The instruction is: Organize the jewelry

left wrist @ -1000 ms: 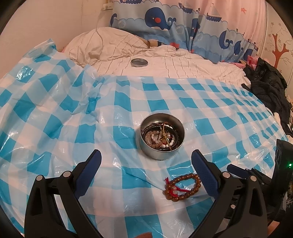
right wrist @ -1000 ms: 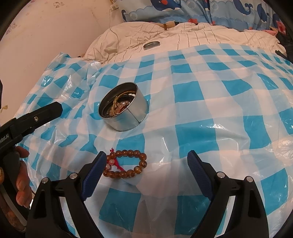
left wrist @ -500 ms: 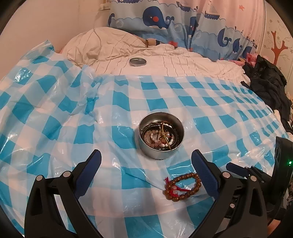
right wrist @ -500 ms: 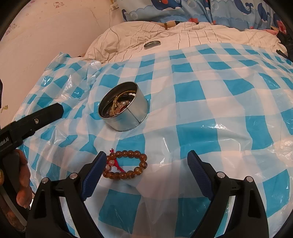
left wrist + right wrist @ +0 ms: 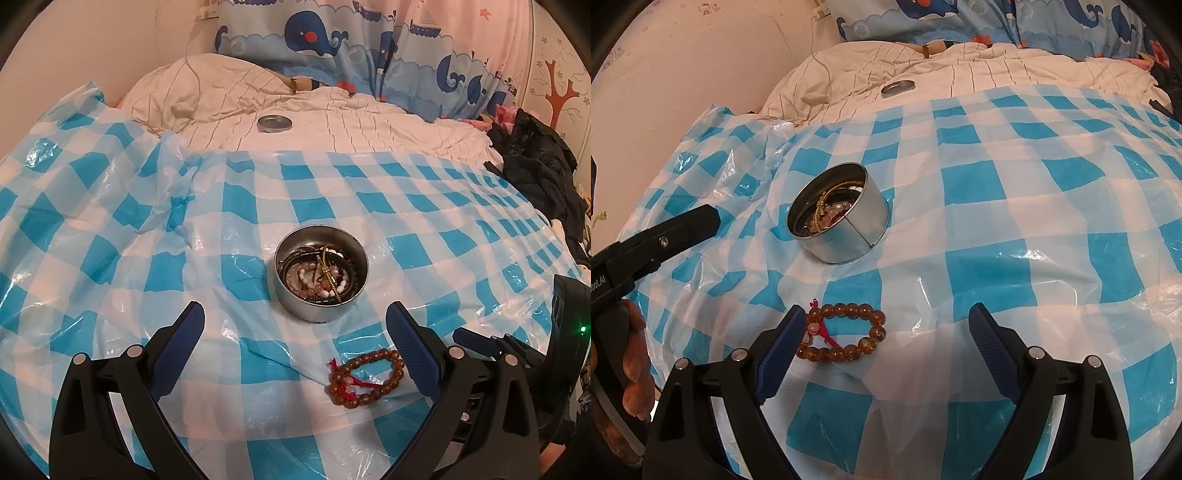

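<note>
A round metal tin [image 5: 321, 273] [image 5: 838, 214] full of bead bracelets and a gold chain stands on the blue-and-white checked plastic sheet [image 5: 110, 258] [image 5: 1015, 184]. A brown bead bracelet with a red cord [image 5: 365, 376] [image 5: 842, 338] lies on the sheet in front of the tin. My left gripper [image 5: 295, 325] is open above the sheet, the bracelet just inside its right finger. My right gripper [image 5: 886, 328] is open too, the bracelet just inside its left finger. Neither gripper holds anything.
The tin's lid [image 5: 274, 123] [image 5: 897, 88] lies on the striped cream bedding [image 5: 369, 125] beyond the sheet. Whale-print curtains [image 5: 369, 44] hang behind. Dark clothes [image 5: 535, 173] pile at the right. A hand [image 5: 631, 369] on the left gripper's handle shows in the right wrist view.
</note>
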